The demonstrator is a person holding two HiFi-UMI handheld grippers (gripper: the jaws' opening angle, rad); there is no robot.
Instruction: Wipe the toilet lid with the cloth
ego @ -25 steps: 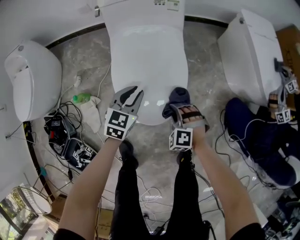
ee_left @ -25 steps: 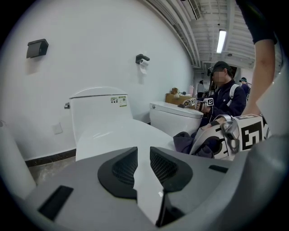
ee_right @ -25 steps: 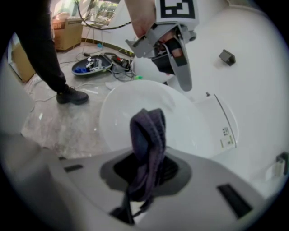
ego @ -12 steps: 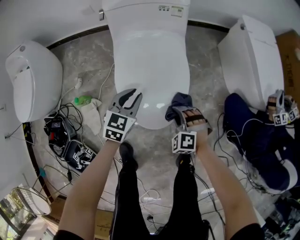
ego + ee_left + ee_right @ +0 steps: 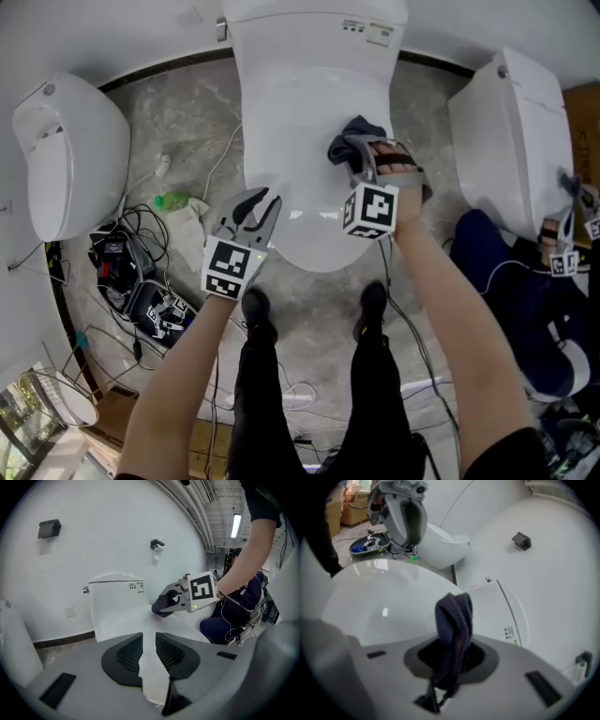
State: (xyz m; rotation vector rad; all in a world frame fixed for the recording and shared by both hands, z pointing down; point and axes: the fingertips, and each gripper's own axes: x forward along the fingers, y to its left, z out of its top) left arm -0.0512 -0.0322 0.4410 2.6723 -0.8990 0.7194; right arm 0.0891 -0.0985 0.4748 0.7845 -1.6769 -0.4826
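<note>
The white toilet lid (image 5: pixel 300 112) lies shut below me, its tank at the top of the head view. My right gripper (image 5: pixel 361 155) is shut on a dark blue cloth (image 5: pixel 352 131), which hangs from the jaws against the lid's right side, near the back. The right gripper view shows the cloth (image 5: pixel 453 620) bunched between the jaws over the lid (image 5: pixel 379 602). My left gripper (image 5: pixel 258 204) rests at the lid's front left edge. Its jaws are nearly together and hold nothing. Its own view looks across the lid (image 5: pixel 126 620) at the cloth (image 5: pixel 164 604).
Two more white toilets stand at the left (image 5: pixel 66 159) and the right (image 5: pixel 502 131). Cables and devices (image 5: pixel 131 277), a green bottle (image 5: pixel 169 198) and a white rag (image 5: pixel 192 225) lie on the marble floor at the left. A person in dark blue (image 5: pixel 525 281) is at the right.
My right gripper has carried the cloth from the lid's front edge back along its right side toward the tank. The left gripper has stayed by the front left edge.
</note>
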